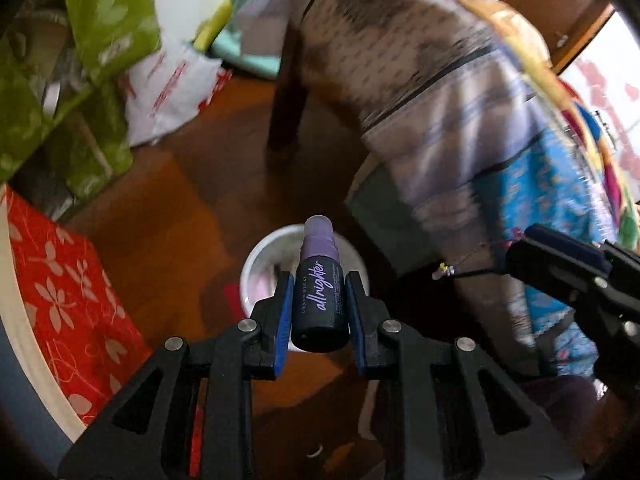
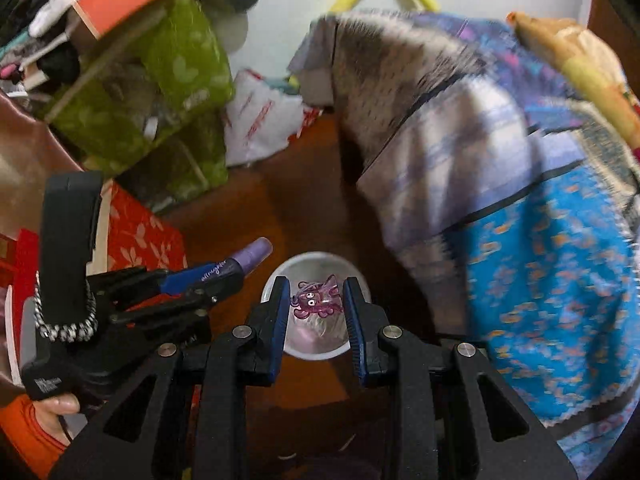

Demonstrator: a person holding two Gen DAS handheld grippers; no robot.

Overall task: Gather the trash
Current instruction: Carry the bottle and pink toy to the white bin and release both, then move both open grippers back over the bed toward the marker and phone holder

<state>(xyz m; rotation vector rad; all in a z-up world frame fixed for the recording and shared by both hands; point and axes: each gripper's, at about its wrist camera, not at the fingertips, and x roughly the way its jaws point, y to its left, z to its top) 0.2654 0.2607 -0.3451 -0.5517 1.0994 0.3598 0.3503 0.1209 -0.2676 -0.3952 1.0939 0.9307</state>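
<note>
While both hands hung over the white bin (image 2: 316,350) on the floor, neither item was dropped yet. Left gripper (image 1: 319,308) jaws clamped a spray bottle (image 1: 319,300); right gripper (image 2: 316,308) jaws pinched a purple wrapper (image 2: 316,300). Draped cloth (image 2: 480,140) and green bags (image 2: 176,92) crowded nearby, not blocking the bin.

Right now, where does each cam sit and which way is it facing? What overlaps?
Left wrist: on the left gripper, angled steeply down at the white bin on the wood floor; its fingers clamp a setting spray bottle; right gripper enters at right.
Right wrist: on the right gripper, angled down over the same bin; holds a purple cartoon wrapper; left gripper, hand, orange sleeve at left.
Shared: bin, spray bottle, draped blanket.
</note>
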